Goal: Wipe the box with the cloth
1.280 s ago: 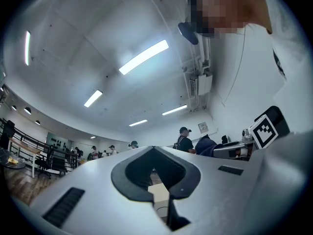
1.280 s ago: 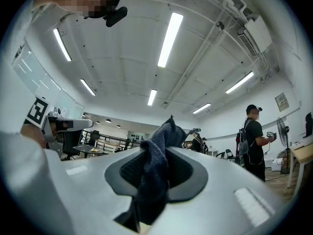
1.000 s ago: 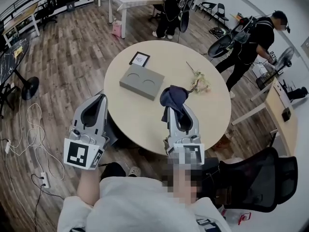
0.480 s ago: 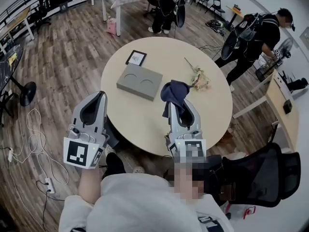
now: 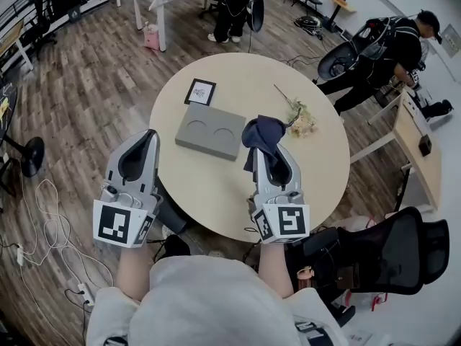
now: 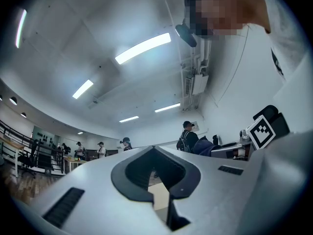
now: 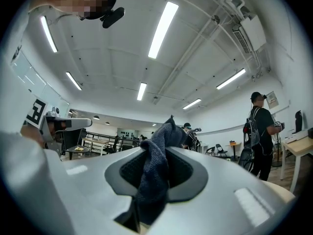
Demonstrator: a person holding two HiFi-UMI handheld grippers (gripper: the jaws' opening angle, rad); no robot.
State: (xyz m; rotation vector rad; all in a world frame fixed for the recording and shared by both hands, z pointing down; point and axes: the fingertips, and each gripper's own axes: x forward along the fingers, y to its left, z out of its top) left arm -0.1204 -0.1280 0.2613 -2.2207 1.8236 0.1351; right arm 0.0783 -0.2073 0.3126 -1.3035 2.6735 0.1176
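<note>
"Where's the dark cloth point(image 5: 263, 136)?"
"Bunched up in the right gripper's point(image 5: 267, 151) pinch, hanging just right of the grey box point(image 5: 210, 130)."
"And the left gripper point(image 5: 141, 144)?"
"Jaws pressed together on nothing, beside the round table's point(image 5: 216, 193) left edge."

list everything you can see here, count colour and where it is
table: 1, light beige, round, centre
box: 1, grey, two round recesses, left part of the table
picture frame: 1, black, on the table beyond the box
flower sprig: 1, pale, right part of the table
cloth: 1, dark blue, in the right gripper
office chair: 1, black, lower right
people: 2, in black, far side
left gripper: grey, shut, empty, by the table's left edge
right gripper: grey, shut on the cloth, over the table
</note>
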